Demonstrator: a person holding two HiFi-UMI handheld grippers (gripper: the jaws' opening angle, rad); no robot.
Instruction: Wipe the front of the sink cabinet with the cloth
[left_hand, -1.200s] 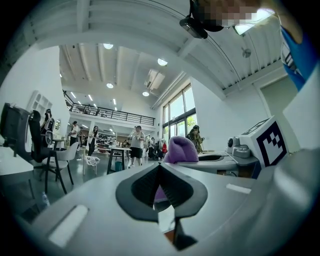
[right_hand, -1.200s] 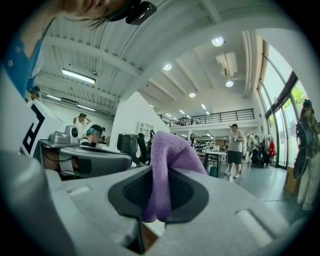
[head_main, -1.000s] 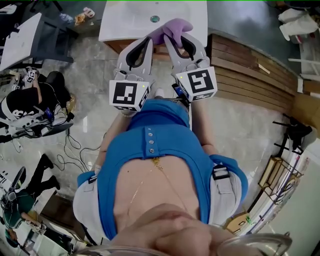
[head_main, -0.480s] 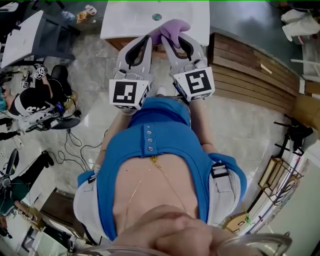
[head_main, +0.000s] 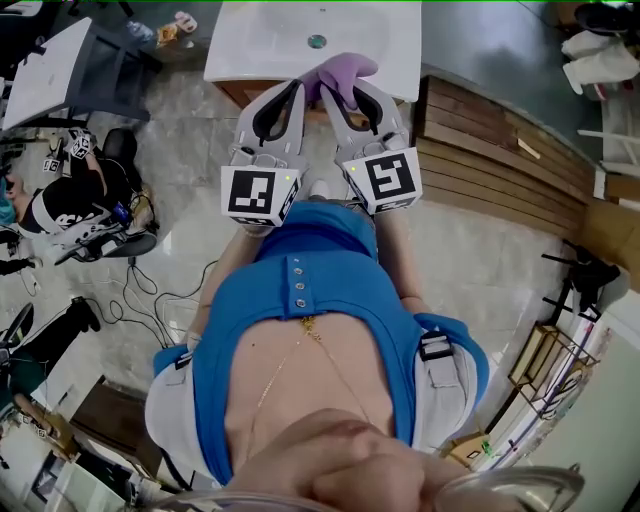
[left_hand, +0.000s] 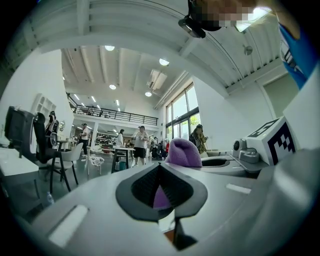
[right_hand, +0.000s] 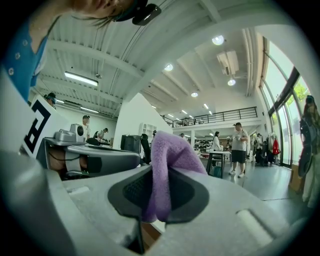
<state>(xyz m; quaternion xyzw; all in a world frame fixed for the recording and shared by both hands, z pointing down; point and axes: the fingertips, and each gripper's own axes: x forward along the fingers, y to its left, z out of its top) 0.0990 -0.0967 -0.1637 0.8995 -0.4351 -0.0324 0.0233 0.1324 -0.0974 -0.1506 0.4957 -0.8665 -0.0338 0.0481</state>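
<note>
A white sink top (head_main: 260, 40) with a drain (head_main: 317, 41) sits at the top of the head view. A strip of the brown cabinet front (head_main: 232, 92) shows below it. My right gripper (head_main: 340, 85) is shut on a purple cloth (head_main: 350, 65), which bunches up past the fingertips at the sink's front edge. In the right gripper view the cloth (right_hand: 167, 165) hangs folded between the closed jaws. My left gripper (head_main: 298, 85) is beside it, shut, and I see nothing in it. In the left gripper view the cloth (left_hand: 183, 152) rises just beyond its jaws.
Wooden slatted boards (head_main: 500, 150) lie on the floor right of the cabinet. A seated person (head_main: 70, 200) and loose cables (head_main: 150, 300) are at the left, with a white table (head_main: 45, 75) behind. A wire rack (head_main: 550, 370) stands at the lower right.
Both grippers stay at the cabinet's top edge. The right gripper and the cloth have drifted slightly left and back toward me. The seated person at the left has shifted.
</note>
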